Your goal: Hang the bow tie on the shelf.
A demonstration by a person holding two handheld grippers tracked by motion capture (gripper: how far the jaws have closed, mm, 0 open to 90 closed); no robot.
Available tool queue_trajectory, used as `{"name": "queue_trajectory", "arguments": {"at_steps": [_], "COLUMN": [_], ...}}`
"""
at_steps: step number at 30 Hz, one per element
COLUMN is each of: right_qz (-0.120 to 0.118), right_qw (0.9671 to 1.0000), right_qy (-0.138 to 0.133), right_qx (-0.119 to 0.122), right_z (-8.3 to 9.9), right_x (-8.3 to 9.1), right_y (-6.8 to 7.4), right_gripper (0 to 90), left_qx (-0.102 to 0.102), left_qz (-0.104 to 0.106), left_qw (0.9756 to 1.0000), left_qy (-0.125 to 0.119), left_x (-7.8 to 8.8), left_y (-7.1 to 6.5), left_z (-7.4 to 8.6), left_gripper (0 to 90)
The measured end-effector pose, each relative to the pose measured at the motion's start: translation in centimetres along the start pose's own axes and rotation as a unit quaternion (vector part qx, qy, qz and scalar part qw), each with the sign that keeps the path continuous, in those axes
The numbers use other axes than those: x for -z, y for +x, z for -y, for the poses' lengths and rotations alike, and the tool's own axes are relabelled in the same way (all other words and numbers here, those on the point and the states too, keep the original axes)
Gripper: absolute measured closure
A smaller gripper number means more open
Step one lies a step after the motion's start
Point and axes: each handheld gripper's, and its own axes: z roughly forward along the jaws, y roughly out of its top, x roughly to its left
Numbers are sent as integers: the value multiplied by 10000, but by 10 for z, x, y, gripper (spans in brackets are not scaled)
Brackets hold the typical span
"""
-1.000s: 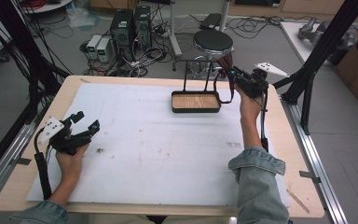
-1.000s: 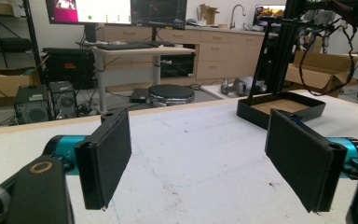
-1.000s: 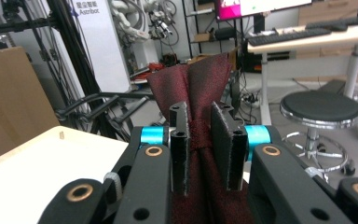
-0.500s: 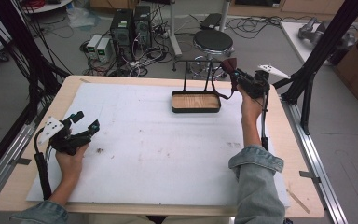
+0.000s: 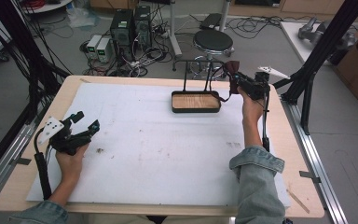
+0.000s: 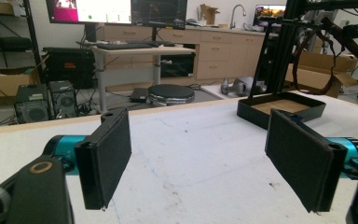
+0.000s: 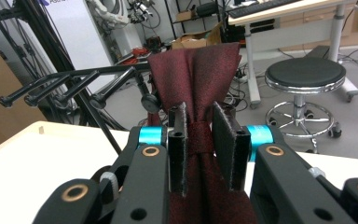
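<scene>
right gripper [image 7: 200, 140] pinches dark red bow tie [image 7: 196, 79] at its knot, aloft beside rack [image 5: 200, 70] above tray [image 5: 196, 101], likely for hanging | left gripper [image 5: 77, 133] jaws wide, idle, parked on mat [image 5: 158, 149]

bow tie [image 7: 200, 84] lower part cut off

your bow tie [image 7: 200, 88]: dark red, fine weave | your tray [image 5: 196, 109]: black walls, wood-tone floor | your table [image 5: 135, 135]: white sheet, pale wood edge | jaws: black, teal collars
</scene>
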Motion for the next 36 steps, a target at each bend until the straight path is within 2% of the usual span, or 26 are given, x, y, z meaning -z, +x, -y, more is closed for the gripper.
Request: {"name": "queue_trajectory", "arguments": {"at_steps": [3,8,12,19,22,25,36], "right_qz": [-33,-21,5,89,135,21,-5], "right_qw": [10000,10000,10000,9996,9992,9991,9983], "right_qy": [75,32,-42,-142,-178,-223,-392], "right_qx": [-48,-22,41,232,318,352,428], "right_z": [2,1,-3,-8,-12,-15,-18], "right_x": [-1,0,6,18,24,31,49], "right_y": [-1,-1,1,4,6,7,9], "right_gripper": [736,718,621,538,472,412,302], "left_qx": [3,1,-1,-9,-20,-19,-25], "left_qz": [6,3,3,-14,-18,-17,-18], "left_qw": [10000,10000,10000,10000,10000,10000,10000], "left_qy": [2,2,-1,-1,8,2,1], "left_x": [0,0,0,0,0,0,0], "left_y": [0,0,0,0,0,0,1], "left_z": [0,0,0,0,0,0,0], "left_gripper": [228,228,228,228,228,228,228]}}
